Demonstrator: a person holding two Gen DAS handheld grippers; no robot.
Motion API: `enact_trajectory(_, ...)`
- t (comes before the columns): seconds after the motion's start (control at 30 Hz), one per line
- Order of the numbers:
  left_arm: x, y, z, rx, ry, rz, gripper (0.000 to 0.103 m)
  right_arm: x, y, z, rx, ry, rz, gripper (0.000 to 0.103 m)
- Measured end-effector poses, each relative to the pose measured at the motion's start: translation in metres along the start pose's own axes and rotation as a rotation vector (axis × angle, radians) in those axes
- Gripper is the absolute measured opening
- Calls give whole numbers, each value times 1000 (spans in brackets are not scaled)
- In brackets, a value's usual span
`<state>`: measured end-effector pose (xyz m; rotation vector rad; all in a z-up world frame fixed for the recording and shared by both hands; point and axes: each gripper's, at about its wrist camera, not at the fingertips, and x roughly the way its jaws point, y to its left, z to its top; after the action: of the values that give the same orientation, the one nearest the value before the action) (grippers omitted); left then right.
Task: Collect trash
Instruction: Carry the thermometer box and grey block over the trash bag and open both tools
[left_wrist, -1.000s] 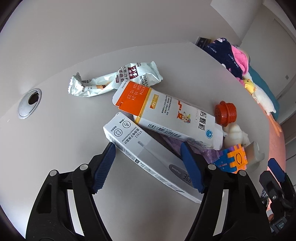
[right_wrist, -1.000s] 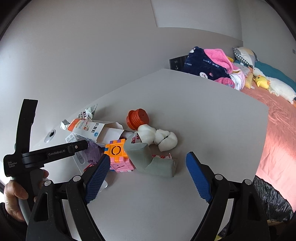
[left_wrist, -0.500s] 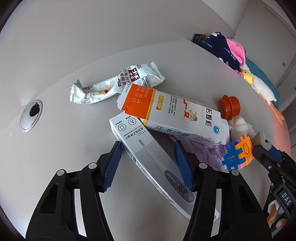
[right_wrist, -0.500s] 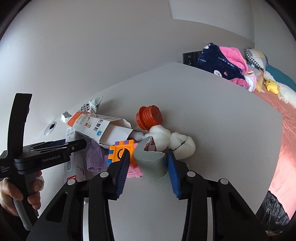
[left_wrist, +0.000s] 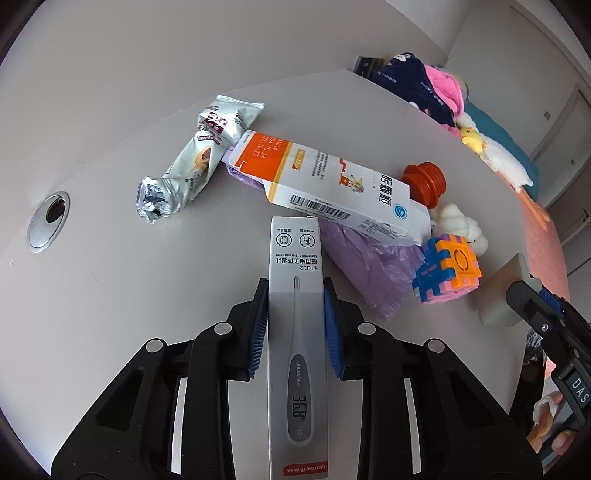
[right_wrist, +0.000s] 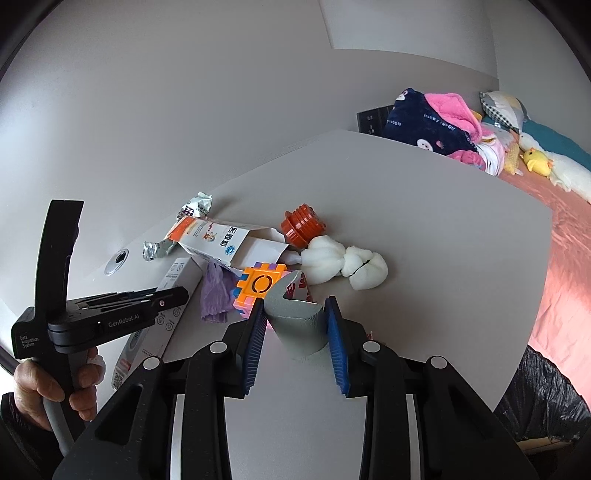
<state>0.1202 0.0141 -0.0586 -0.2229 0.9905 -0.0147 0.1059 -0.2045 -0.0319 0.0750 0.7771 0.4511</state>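
At the lower centre of each view, the left hand-held gripper (left_wrist: 295, 325) is closing on the thermometer box (left_wrist: 295, 332), while the right hand-held gripper (right_wrist: 295, 332) grips a grey foam piece (right_wrist: 295, 325).

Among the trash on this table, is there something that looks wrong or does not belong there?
Yes. A colourful puzzle cube sits in the pile, touching the purple plastic bag, and it looks like a toy, not rubbish. The orange-and-white carton also lies with its end flaps torn open.
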Motion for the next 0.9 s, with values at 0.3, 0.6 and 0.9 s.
enact_trajectory(0.3, -33, -18, -8, 33, -56, -38, 28, -33, -10, -14, 72, -44, 10, 34)
enact_trajectory(0.6, -59, -53, -22, 104, -94, -93, 28, -71, -25, -34, 125, -94, -19, 34)
enact_trajectory(0.9, -75, -90, -43, 189, -108, -131, 28, -113, -42, -53, 171, -148, -46, 34)
